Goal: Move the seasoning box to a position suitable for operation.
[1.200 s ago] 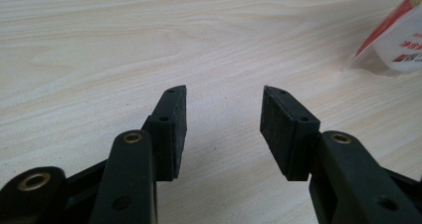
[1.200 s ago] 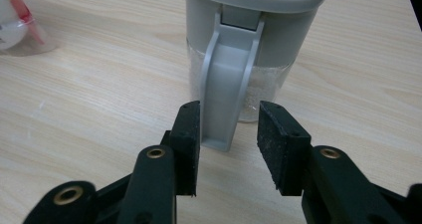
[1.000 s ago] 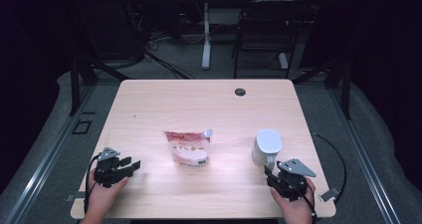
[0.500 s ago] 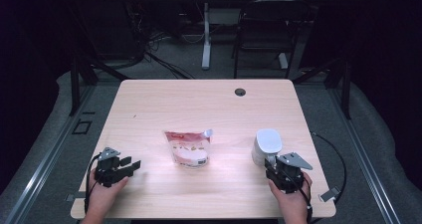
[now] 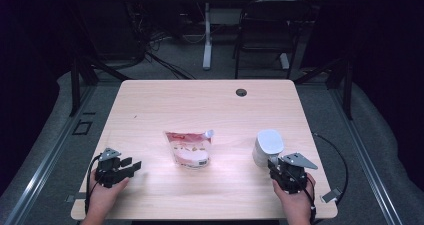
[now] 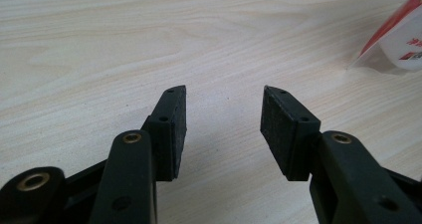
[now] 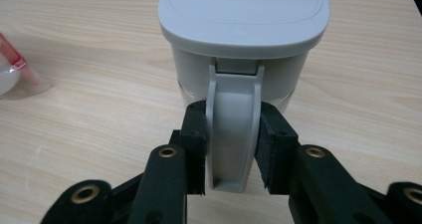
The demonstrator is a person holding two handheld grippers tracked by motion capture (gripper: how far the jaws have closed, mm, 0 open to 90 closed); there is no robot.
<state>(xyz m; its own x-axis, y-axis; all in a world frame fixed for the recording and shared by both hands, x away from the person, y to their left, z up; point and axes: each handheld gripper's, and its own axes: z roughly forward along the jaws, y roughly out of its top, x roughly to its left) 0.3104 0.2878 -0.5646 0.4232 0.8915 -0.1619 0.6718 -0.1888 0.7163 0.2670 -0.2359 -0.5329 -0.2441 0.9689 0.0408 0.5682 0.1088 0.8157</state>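
Near edge of the tabletop (image 5: 210, 102), left corner: left gripper (image 5: 131, 165), held in a hand (image 5: 102, 197), lying low over bare wood, fingers (image 6: 171, 129) spread with nothing between them. Near edge, right corner: right gripper (image 5: 274, 166), held in the other hand (image 5: 294, 205), a grey three-cornered plate on top and a cable looping off over the right edge; its fingers (image 7: 195, 144) have just been closing and now pinch the handle (image 7: 233, 134) of a grey jug (image 5: 266, 147) from both sides, the pads pressing on it. Jug: upright, lid (image 7: 244, 15) on, handle turned toward the near edge, standing on the right part of the tabletop, directly beyond the right gripper and well in from the right edge. Pouch (image 5: 189, 148): clear plastic with red print and a small spout at its upper right corner, lying flat near the middle, between the two grippers, apart from the jug and well apart from the left gripper; its corner also shows at the edge of both gripper views. Nothing lies between the left gripper and the pouch. Far half of the tabletop: bare wood, save a round cable hole (image 5: 241, 92) near the far edge, right of centre. Beyond the far edge: dark floor, a black chair (image 5: 265, 30), a white table leg (image 5: 207, 40), loose cables.
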